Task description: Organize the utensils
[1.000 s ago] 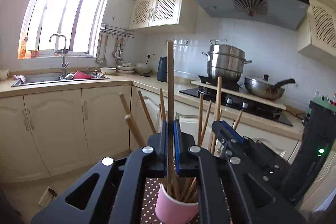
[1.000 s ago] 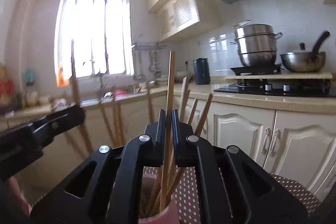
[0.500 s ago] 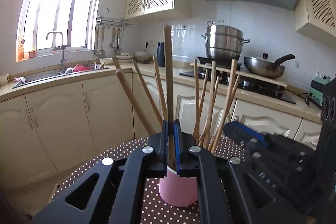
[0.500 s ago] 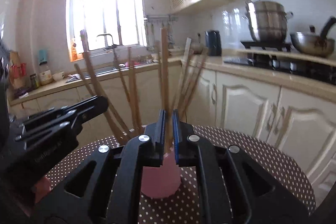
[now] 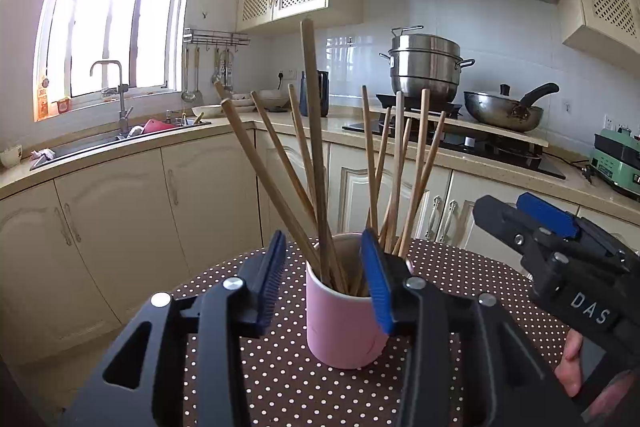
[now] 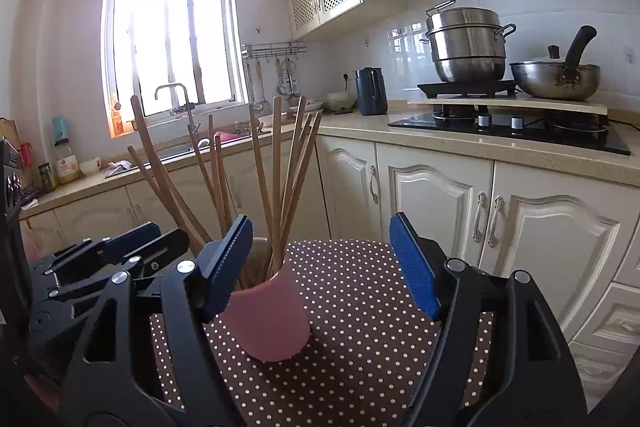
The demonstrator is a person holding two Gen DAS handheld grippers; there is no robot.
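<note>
Two black hand-held grippers with blue pads are pointing slightly downward toward a pink cup (image 5: 343, 311) that is standing upright on a brown cloth with white polka dots (image 5: 460, 279) covering a round table. The left hand-held gripper (image 5: 326, 281) is sitting just in front of the cup, its jaws having just been opening; they are now standing partly apart, one pad on each side of the cup's rim and not pressing on anything. A bundle of wooden chopsticks (image 5: 316, 155) is standing in the cup and fanning outward above the rim, and one darker, taller chopstick is rising nearly upright in the gap between the left jaws, free of both pads. The right hand-held gripper (image 6: 326, 263) is coming in from the cup's right side, its jaws having just been opening too; they are now spread wide with nothing between them, and the cup is sitting low and left of their gap, partly behind the left-side pad. In the left wrist view, a person's fingers (image 5: 570, 363) are showing beneath the right hand-held gripper at the right edge. Behind the table, cream kitchen cabinets are carrying a steel steamer pot (image 5: 426, 67) and a wok (image 5: 502, 109) on a stove.
</note>
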